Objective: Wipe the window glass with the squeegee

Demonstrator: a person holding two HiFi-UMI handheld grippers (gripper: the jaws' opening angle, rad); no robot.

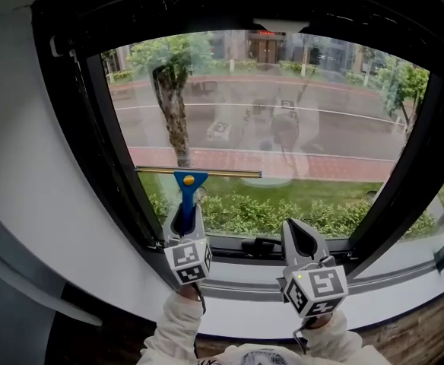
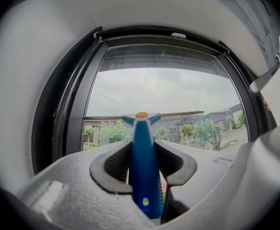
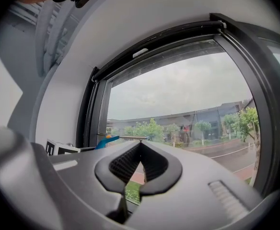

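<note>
Against the lower left part of the clear window glass [image 1: 283,120] in its black frame [image 1: 93,128]: squeegee with blue plastic handle, orange knob and long metal blade bar [image 1: 189,182].

- Blade bar level across the glass, reaching from near the left edge of the glass toward its middle.
- Handle pointing straight down from the bar toward the bottom edge of the glass.

Left gripper [image 1: 185,220], below the left half of the glass:
- Jaws closed on the blue handle from both sides.
- In the left gripper view, squeegee [image 2: 142,166] upright between the black pads of the gripper [image 2: 144,150], orange knob at the top, seen against the glass [image 2: 178,90].
- Marker cube [image 1: 188,261] toward the person, white sleeve [image 1: 178,329] behind it.

Right gripper [image 1: 299,238], below the middle of the glass, at its bottom edge:
- Jaws fully together, tips touching, nothing held.
- In the right gripper view, gripper [image 3: 141,143] pointing at the glass [image 3: 188,90], squeegee [image 3: 106,140] visible at the lower left corner of the glass.
- Apart from the squeegee and from the left gripper.

Beyond the glass: street, tree trunk and green hedge.
</note>
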